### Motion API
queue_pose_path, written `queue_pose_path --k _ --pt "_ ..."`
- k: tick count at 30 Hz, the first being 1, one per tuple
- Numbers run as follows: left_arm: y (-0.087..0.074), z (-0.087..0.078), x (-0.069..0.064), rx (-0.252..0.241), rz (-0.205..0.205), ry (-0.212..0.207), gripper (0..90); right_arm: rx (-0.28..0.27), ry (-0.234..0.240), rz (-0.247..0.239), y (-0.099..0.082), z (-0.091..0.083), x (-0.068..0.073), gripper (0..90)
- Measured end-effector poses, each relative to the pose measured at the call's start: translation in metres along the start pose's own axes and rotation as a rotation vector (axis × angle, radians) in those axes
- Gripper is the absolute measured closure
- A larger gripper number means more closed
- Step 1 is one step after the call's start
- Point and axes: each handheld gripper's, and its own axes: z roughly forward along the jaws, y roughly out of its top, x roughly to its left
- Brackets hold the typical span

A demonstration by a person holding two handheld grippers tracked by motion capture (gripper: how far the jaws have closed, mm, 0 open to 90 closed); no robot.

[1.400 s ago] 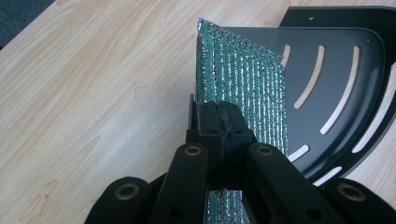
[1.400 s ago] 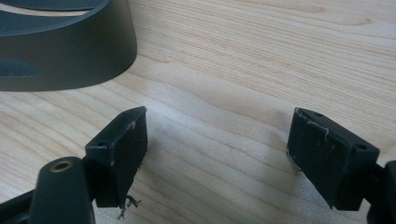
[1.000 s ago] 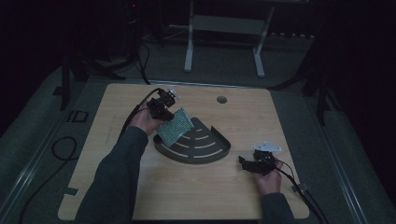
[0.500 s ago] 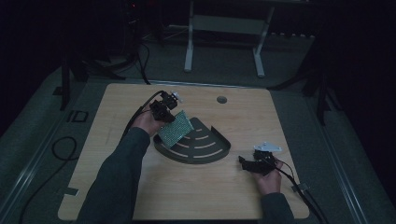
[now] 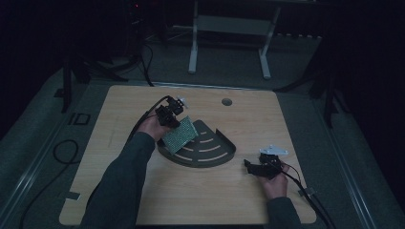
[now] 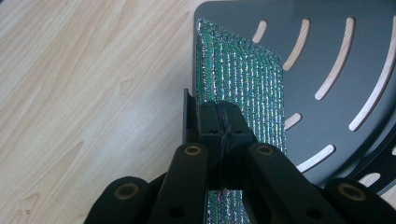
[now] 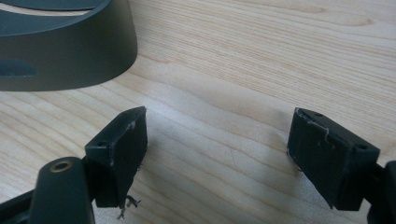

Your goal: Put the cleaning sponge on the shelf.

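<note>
Glittery, ribbed green cloth (image 6: 243, 88); matt, smooth dark tray (image 6: 327, 42), seemingly plastic; pale, lightly glossy wood-grain table (image 7: 261, 56); matt black jaws, scuffed.

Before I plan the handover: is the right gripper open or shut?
Open. In the right gripper view the right gripper has its jaws wide apart over bare table, with nothing between them.

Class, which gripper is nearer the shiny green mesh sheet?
Left. The left gripper is clamped on the shiny green mesh sheet; the right gripper rests open beyond the rack.
</note>
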Motion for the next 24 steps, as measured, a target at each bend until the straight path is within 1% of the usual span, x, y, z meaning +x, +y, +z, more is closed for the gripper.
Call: queue_pose_path --k 4,9,13,24 --pt "-0.002 0.005 0.001 0.018 -0.008 0.004 89.7 0.0 0.0 0.0 0.0 0.0 0.0 19.6" --pt "-0.003 0.007 0.0 0.029 0.0 0.007 89.7 0.0 0.001 -0.001 0.0 0.0 0.0 19.7" --pt "-0.002 0.008 -0.001 0.033 0.006 0.0 89.6 0.0 0.001 0.0 0.0 0.0 0.0 19.6" --pt "-0.003 0.013 -0.004 0.053 0.007 -0.005 89.4 0.0 0.001 -0.001 0.0 0.0 0.0 19.6"
